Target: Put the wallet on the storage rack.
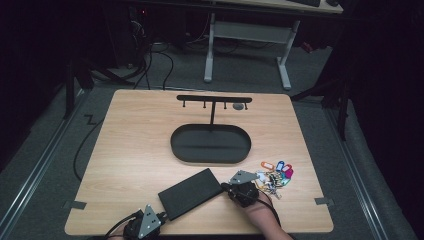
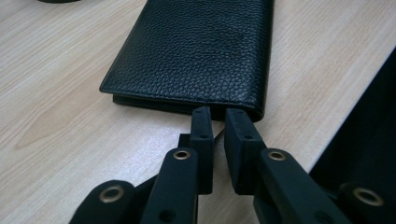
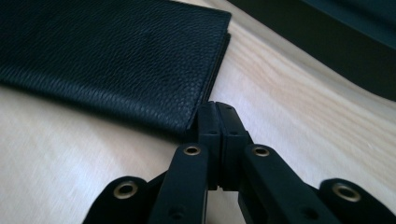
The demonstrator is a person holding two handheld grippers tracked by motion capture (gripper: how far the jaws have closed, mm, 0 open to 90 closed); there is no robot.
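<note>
A black grained leather wallet (image 1: 190,193) lies flat near the table's front edge, slanted up to the right. In the high view my left gripper (image 1: 162,216) is at its near left end. In the left gripper view the left gripper (image 2: 218,114) has its jaws almost together, tips against the wallet's (image 2: 196,51) near edge, with nothing between them. My right gripper (image 1: 223,186) is at the wallet's right end. In the right gripper view the right gripper (image 3: 217,109) is shut, tips touching the wallet's (image 3: 107,60) corner edge.
A black oval tray (image 1: 175,145) with a T-shaped hook stand (image 1: 214,99) sits mid-table. A bunch of keys with coloured tags (image 1: 274,175) lies just right of the right gripper. The table's front edge (image 2: 327,140) runs close beside the left gripper.
</note>
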